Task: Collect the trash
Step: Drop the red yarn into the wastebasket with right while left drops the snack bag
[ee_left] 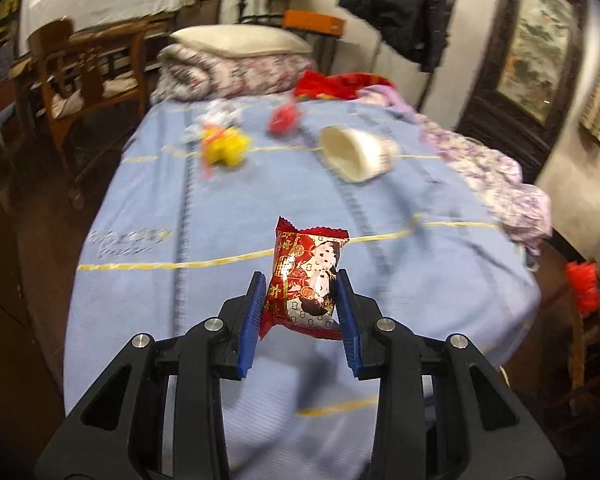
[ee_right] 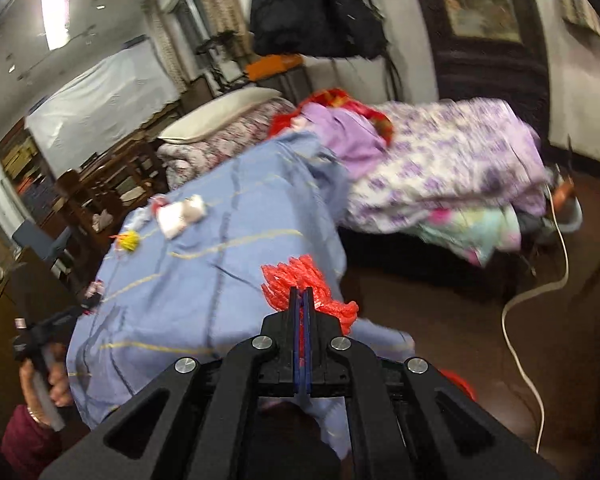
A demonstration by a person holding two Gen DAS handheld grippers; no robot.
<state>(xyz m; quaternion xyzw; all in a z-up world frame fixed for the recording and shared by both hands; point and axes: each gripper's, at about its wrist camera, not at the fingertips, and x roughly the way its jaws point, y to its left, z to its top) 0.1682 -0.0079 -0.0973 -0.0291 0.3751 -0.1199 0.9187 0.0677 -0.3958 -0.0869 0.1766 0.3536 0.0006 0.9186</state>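
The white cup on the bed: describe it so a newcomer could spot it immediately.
Start at the blue bedspread covering the bed. Towards its far right lies the white cup, tipped on its side, mouth open. Its neighbours are small crumpled scraps, yellow and red.

Left gripper (ee_left: 302, 280) angled downward, blue pads (ee_left: 249, 320) clamped on a snack packet (ee_left: 304, 280). Right gripper (ee_right: 301, 292) angled downward, jaws closed on red mesh (ee_right: 296, 276). Left hand (ee_right: 46, 376) grasps its handle, near left.
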